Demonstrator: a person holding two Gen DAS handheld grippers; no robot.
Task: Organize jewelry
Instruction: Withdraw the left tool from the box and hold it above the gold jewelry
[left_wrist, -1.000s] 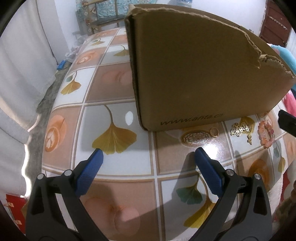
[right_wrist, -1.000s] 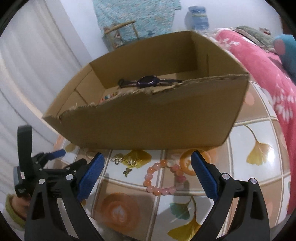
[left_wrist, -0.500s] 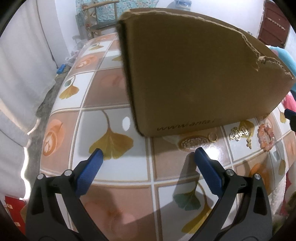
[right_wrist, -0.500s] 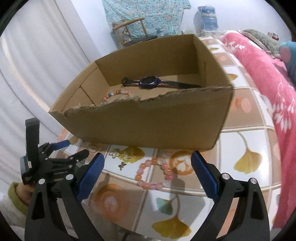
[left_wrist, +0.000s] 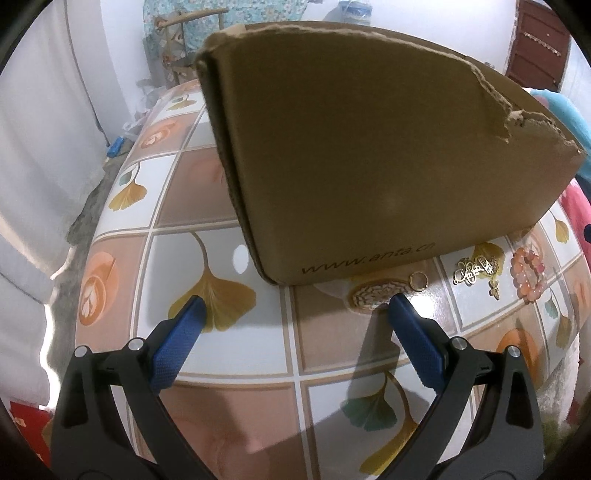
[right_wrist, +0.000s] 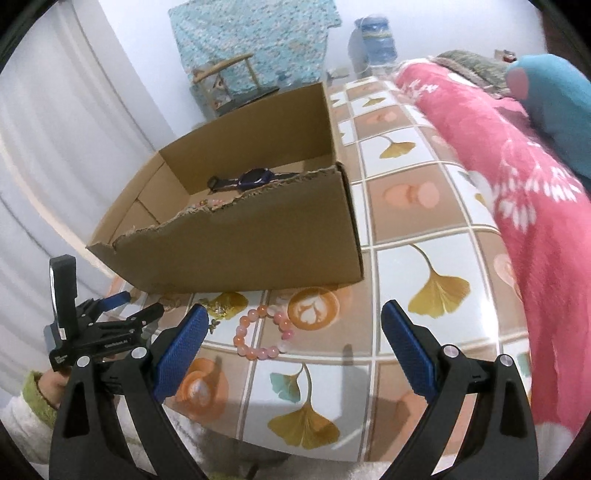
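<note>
A torn cardboard box (left_wrist: 369, 147) (right_wrist: 251, 243) stands on the tiled table. Inside it lie a dark watch (right_wrist: 253, 179) and a small beaded piece (right_wrist: 210, 202). In front of the box, on the table, lie an oval woven brooch (left_wrist: 373, 295), a gold ring (left_wrist: 418, 280), a gold charm (left_wrist: 474, 270) (right_wrist: 218, 306) and a pink bead bracelet (left_wrist: 527, 275) (right_wrist: 264, 332). My left gripper (left_wrist: 295, 301) is open, its right fingertip touching the brooch's edge. My right gripper (right_wrist: 291, 310) is open above the bracelet, empty. The left gripper (right_wrist: 125, 304) also shows in the right wrist view.
A pink floral blanket (right_wrist: 517, 166) lies along the table's right side, with a teal cushion (right_wrist: 554, 88). A wooden chair (right_wrist: 229, 74) and a water jug (right_wrist: 373, 44) stand behind. White curtains (left_wrist: 33, 147) hang left. The table edge (left_wrist: 85, 258) curves near the left gripper.
My left gripper has moved forward and right, its right finger now at the brooch. My right gripper has risen and swung left, showing more of the box's inside and the bracelet between its fingers.
</note>
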